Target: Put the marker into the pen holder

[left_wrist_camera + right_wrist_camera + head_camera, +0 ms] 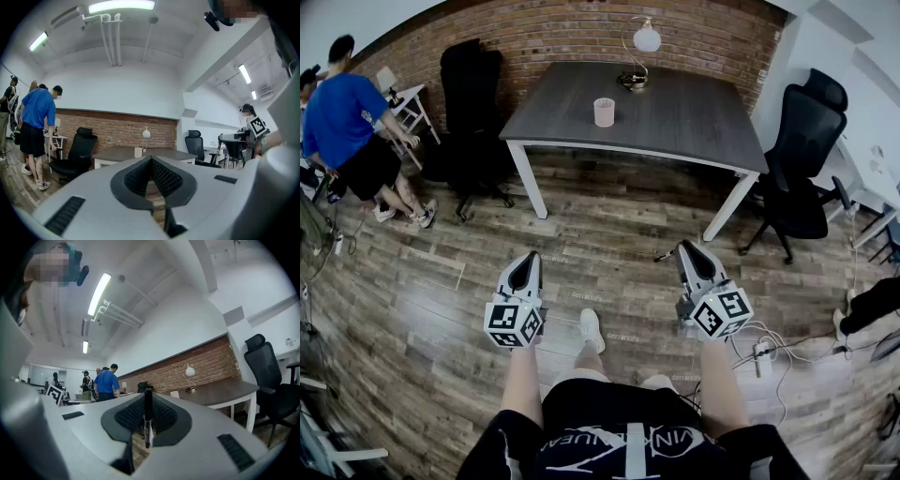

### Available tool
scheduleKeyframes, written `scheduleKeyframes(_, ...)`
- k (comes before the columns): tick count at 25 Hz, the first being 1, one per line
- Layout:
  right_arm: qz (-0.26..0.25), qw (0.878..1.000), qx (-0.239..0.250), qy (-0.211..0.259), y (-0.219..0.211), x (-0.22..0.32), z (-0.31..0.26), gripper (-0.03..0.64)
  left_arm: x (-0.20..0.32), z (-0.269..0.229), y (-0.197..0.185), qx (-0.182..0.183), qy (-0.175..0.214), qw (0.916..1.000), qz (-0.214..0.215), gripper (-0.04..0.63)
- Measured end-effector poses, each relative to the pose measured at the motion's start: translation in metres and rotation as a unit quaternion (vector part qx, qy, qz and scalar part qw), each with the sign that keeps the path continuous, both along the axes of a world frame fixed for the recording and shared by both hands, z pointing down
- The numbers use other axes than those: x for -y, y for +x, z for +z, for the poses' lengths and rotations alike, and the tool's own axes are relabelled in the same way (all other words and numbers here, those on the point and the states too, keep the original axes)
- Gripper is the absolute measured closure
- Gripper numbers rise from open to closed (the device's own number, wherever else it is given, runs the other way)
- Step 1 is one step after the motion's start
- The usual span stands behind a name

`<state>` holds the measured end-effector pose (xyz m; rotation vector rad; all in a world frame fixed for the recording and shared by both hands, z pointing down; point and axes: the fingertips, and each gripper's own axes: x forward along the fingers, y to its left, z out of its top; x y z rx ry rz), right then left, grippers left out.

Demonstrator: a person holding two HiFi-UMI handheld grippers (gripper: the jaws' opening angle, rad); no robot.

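The pen holder, a pale pink cup, stands on the dark grey table across the room; it also shows small in the left gripper view and the right gripper view. My right gripper is shut on a black marker, which stands upright between the jaws. In the head view the marker's end sticks out beside the tips. My left gripper is shut with nothing in it, its jaws meeting at the tip. Both grippers hang over the wooden floor, well short of the table.
A globe lamp sits at the table's back edge. Black office chairs stand at the left and right of the table. A person in a blue shirt bends at the far left. Cables and a power strip lie on the floor at right.
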<state>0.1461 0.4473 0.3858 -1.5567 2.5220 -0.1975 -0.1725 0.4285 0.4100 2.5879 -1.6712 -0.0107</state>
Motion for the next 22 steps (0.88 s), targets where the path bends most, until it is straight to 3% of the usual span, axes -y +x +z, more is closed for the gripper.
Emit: scheduleKeyframes(22, 0.008, 0.999, -0.004, -0.033, -0.009, 0.207, 0.002, 0.565, 0.219, 0.007, 0.010, 0.002, -0.033, 0.9988, 0.036, 0.581)
